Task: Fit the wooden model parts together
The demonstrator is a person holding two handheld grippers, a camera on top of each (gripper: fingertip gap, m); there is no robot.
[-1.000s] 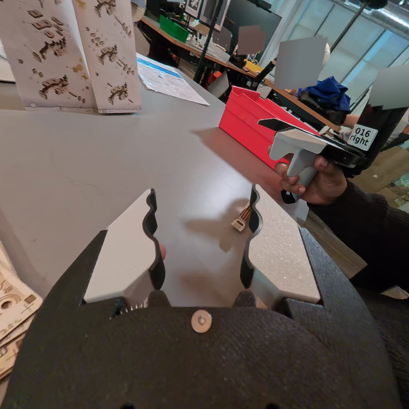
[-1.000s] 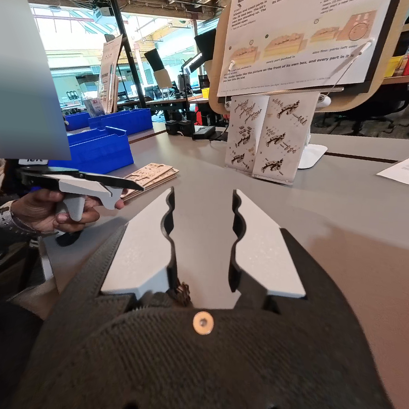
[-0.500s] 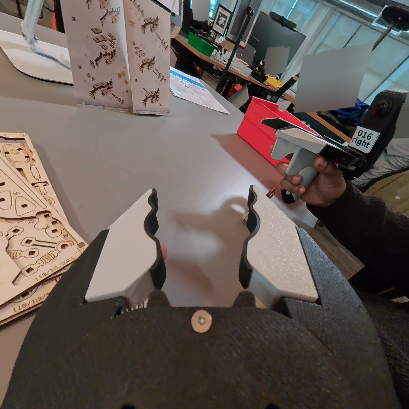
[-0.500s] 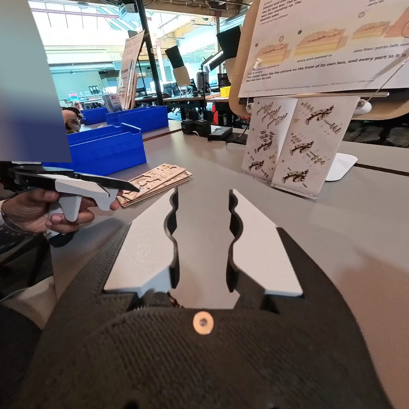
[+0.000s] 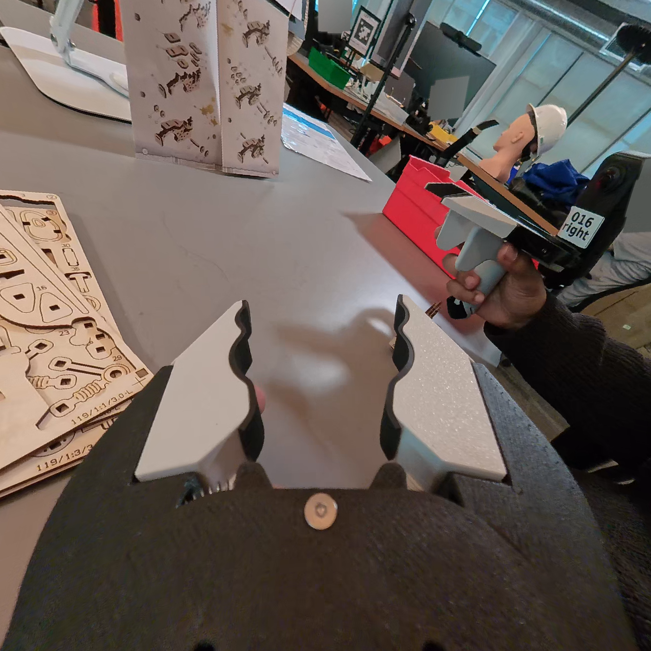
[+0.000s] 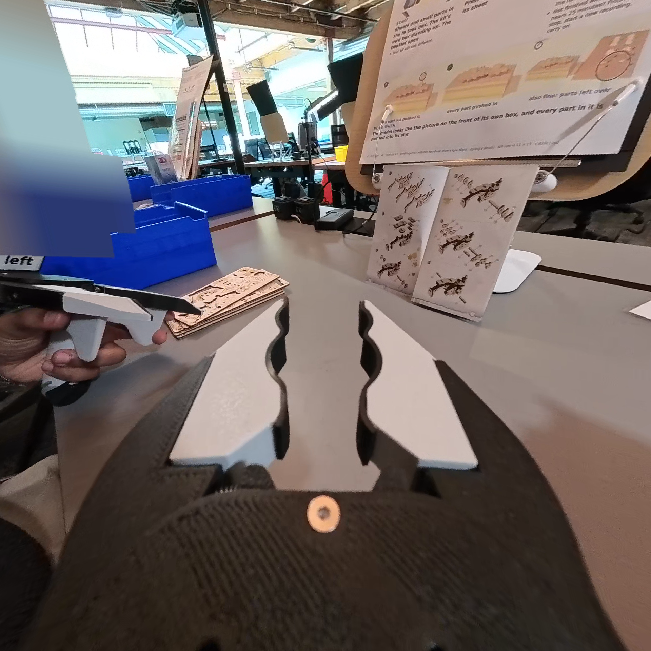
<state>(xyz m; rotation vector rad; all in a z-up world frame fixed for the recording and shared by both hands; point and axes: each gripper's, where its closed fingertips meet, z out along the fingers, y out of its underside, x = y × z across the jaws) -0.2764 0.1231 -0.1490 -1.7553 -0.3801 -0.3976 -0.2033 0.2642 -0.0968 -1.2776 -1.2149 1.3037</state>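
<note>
Grey table under two level, parted, empty claws

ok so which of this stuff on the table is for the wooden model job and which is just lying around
For the job:
- wooden part sheets, stacked flat
- standing instruction booklet
- small wooden piece by the table edge
- left gripper and right gripper, jaws open, empty

Lying about:
- red bin
- blue bins
- printed sheet

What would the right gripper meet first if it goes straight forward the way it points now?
Probably only bare grey table: the right gripper is open and empty. The wooden sheets lie left of its line, the folded booklet right; depth is unclear.
</note>
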